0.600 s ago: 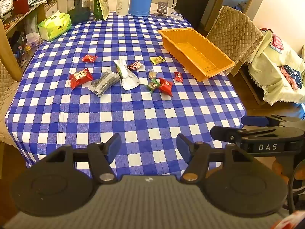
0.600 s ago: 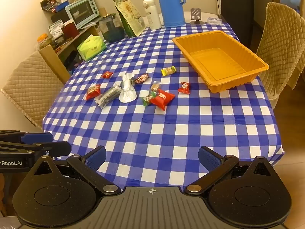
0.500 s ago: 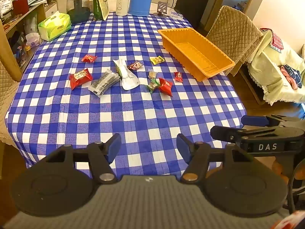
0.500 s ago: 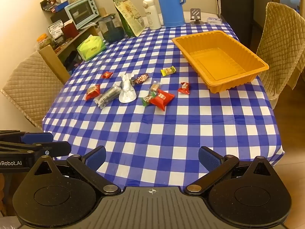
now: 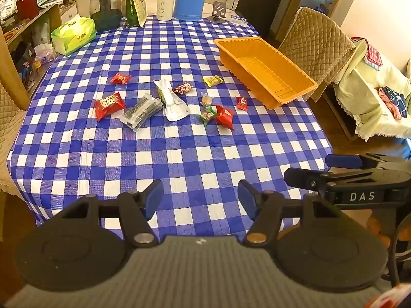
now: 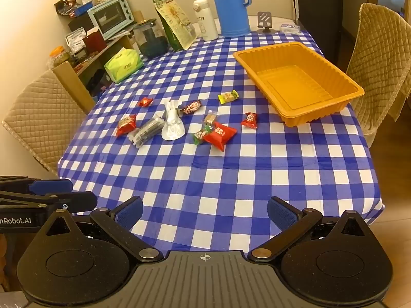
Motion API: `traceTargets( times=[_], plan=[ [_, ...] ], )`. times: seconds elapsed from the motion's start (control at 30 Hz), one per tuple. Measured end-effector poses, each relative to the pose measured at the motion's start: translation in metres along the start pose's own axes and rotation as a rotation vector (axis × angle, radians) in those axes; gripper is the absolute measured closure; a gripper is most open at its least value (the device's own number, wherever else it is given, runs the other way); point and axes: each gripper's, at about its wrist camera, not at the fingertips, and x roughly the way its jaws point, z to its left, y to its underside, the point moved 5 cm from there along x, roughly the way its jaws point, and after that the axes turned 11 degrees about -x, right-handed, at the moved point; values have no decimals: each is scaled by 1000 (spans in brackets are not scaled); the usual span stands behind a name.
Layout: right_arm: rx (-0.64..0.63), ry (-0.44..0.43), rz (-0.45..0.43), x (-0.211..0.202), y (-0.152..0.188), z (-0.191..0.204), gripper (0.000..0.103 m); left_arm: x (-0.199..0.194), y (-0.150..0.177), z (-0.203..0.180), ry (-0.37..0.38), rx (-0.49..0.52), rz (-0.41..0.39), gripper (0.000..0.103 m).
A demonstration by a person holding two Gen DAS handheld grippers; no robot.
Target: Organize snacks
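— What does the bench (image 6: 231,179) cover look like to you?

— You have a smooth blue-and-white checked cloth (image 5: 179,154) with a slight sheen and a few creases. Beside the orange tray (image 6: 303,118) the snack wrappers (image 6: 221,133) are glossy plastic film; the silver pouch (image 6: 172,125) looks like foil.

— And the tray itself?

— Matt orange plastic with ribbed walls. Past its far end you see a glossy blue plastic jug (image 6: 230,5). The chair (image 6: 380,59) beside the tray wears quilted tan cloth. Your left tool (image 5: 200,199) and right tool (image 6: 205,214) are matt black plastic with blue textured pads (image 6: 281,215).
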Motion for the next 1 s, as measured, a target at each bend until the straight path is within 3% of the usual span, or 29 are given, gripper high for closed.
traceTargets(
  times=[1.0],
  plan=[
    [0, 2, -2, 4, -8, 1, 0, 0, 0, 0, 4, -2, 1, 41]
  ],
)
